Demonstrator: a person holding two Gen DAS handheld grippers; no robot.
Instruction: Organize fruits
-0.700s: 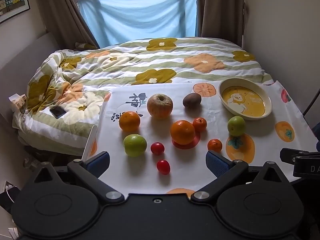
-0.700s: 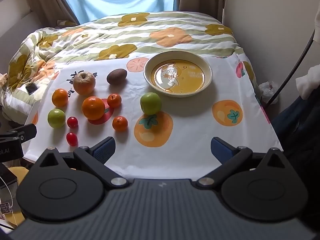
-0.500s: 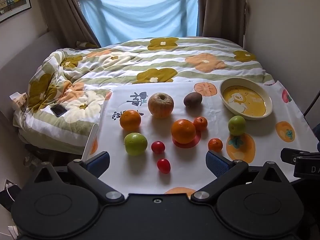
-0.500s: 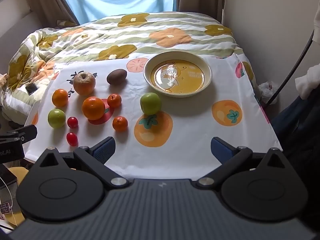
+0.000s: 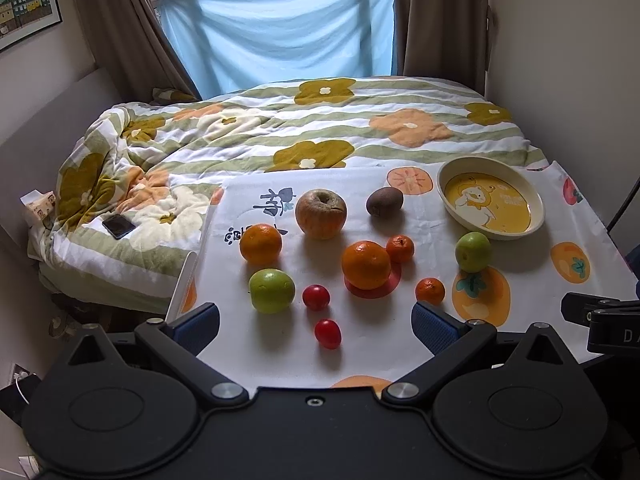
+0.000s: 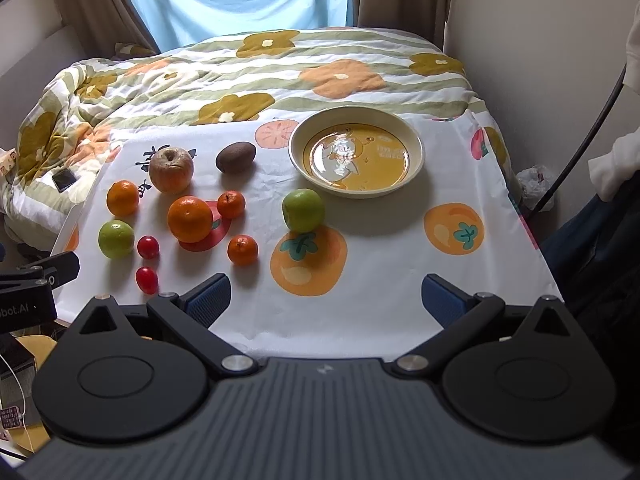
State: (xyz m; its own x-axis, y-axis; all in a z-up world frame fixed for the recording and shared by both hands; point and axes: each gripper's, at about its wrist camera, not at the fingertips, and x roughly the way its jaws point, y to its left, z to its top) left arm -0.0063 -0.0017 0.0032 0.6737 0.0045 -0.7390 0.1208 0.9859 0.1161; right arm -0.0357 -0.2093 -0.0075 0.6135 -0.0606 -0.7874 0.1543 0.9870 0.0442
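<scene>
Fruit lies scattered on a white cloth with printed persimmons (image 5: 400, 344) (image 6: 380, 280). There is a brown apple (image 5: 321, 214) (image 6: 171, 170), a kiwi (image 5: 385, 201) (image 6: 235, 157), two large oranges (image 5: 366, 265) (image 6: 189, 218), two small tangerines (image 5: 430, 291) (image 6: 242, 249), two green apples (image 5: 473, 251) (image 6: 303, 210) and two cherry tomatoes (image 5: 327, 333) (image 6: 147, 279). An empty cream and yellow plate (image 5: 448, 200) (image 6: 416, 160) sits at the back right. My left gripper (image 5: 315, 326) hangs open above the near tomatoes. My right gripper (image 6: 326, 300) is open over the cloth's front edge, holding nothing.
A flowered quilt (image 5: 280, 128) covers the bed behind the cloth, with a phone (image 5: 118, 226) lying on its left side. A wall (image 5: 580, 80) stands close on the right. The cloth's left edge (image 5: 188, 276) drops off to the floor.
The left wrist view has tilted slightly upward, so the fruit sits a little lower in the picture. The right gripper has stayed still. No fruit has moved.
</scene>
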